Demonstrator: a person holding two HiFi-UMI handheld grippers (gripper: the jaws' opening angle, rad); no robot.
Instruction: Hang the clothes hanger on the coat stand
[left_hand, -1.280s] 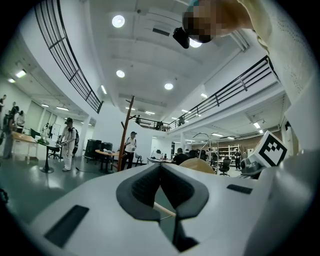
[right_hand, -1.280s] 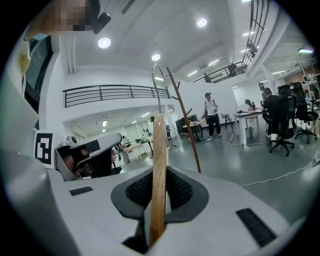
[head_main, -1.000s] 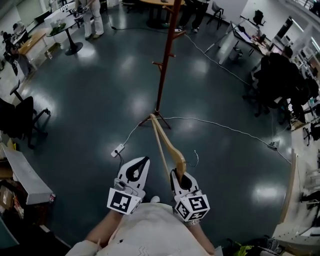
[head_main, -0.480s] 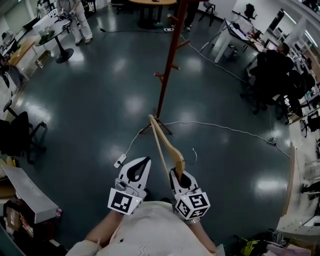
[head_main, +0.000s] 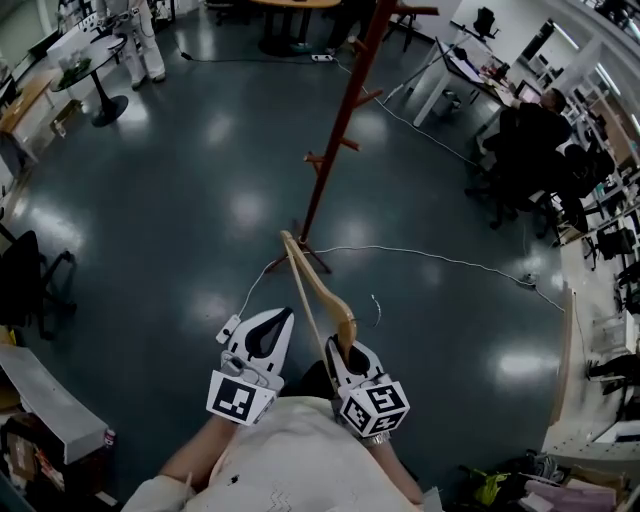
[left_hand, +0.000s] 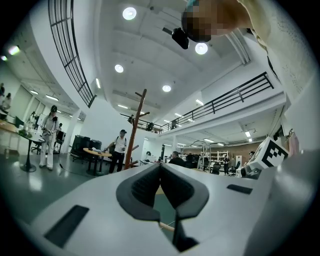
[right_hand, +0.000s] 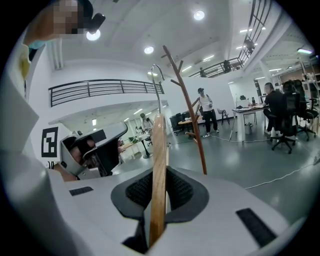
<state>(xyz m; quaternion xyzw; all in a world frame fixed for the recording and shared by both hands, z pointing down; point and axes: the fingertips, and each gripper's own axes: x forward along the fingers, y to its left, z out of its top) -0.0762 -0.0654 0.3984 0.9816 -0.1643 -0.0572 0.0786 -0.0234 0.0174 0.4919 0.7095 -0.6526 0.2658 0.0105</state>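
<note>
Pale wood clothes hanger (head_main: 343, 312); red-brown coat stand (head_main: 350, 105); dark teal floor (head_main: 180, 250); white cable (head_main: 450, 262).

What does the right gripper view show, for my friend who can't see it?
The right gripper is clamped on a wooden clothes hanger, which stands edge-on between its jaws with its metal hook on top. Beyond it a brown coat stand rises from a shiny floor, and the left gripper shows at the left.

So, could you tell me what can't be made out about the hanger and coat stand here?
- Coat stand: top cut off by the head view's upper edge.
- Hanger: lower end hidden inside the right tool, right gripper view.
- Hanger's hook: too thin in the head view to tell which way it opens.
</note>
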